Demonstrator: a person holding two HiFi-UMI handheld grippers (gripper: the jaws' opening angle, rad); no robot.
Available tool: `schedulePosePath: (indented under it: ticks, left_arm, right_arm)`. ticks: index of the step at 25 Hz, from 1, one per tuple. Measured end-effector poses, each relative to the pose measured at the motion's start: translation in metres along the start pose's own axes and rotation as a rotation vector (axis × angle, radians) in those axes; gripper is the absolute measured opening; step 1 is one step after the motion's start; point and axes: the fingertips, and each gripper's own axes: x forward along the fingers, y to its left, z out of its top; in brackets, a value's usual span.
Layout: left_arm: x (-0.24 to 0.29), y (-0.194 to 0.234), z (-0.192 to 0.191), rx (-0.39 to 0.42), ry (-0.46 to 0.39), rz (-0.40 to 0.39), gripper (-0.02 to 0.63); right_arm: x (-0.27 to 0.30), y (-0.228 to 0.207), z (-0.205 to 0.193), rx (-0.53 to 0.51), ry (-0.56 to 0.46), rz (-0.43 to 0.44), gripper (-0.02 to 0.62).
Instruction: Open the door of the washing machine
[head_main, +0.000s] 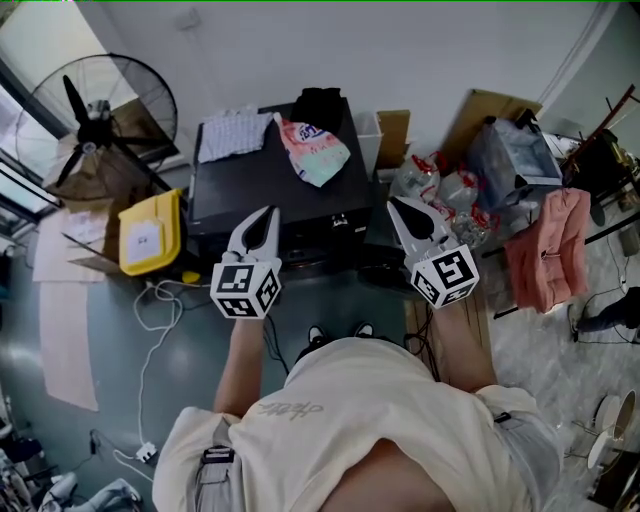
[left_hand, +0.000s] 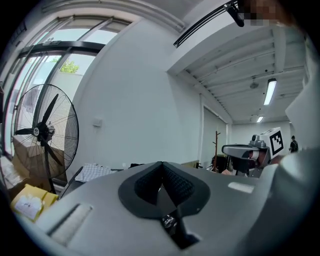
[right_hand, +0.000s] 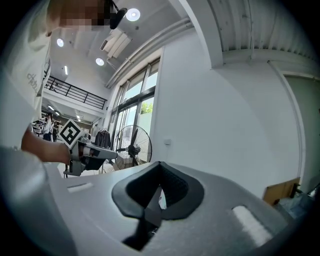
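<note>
Washing machine: the black washing machine (head_main: 250, 185) stands against the white wall, straight in front of the person, with its front face towards their feet.
On top of it: a checked cloth (head_main: 232, 133), a pink-and-green garment (head_main: 315, 150) and a black garment (head_main: 318, 105) lie on its top, away from the front edge.
Door: from above the front shows only as a thin strip, so I cannot tell whether the door is shut or swung out. A dark shape low by the right front corner is too unclear to name.
Left tongs: the left tongs (head_main: 268, 212) are clenched on nothing. They are held level over the machine's front edge and point at the wall.
Right tongs: the right tongs (head_main: 395, 203) are also clenched and empty. They are level, just off the machine's right front corner and well apart from the left pair.
Why held so: both pairs sit at chest height above the machine and neither touches it, which looks like a resting carry and not a reach for a handle.
Stage: this stance would suit someone about to stoop to the door, or someone who has straightened up from it.
Nearby: a standing fan (head_main: 95, 115) and a yellow box (head_main: 150, 232) are on the floor to the left.
</note>
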Motion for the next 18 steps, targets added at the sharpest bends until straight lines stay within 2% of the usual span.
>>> schedulePosePath:
  ticks: [5,10,18]
  left_arm:
    - [-0.003,0.004,-0.016,-0.012,0.026,-0.005,0.017]
    - [-0.005,0.019,-0.029,-0.045,0.034,0.013,0.017]
    - [0.005,0.021,-0.032,-0.042,0.040,-0.048,0.017]
  right_arm:
    - [-0.001,0.001,-0.013,0.021,0.040,-0.002,0.002]
    - [-0.005,-0.001,-0.019,0.029,0.057,-0.044,0.002]
    - [-0.005,-0.010,-0.028,0.053,0.075,-0.108,0.002]
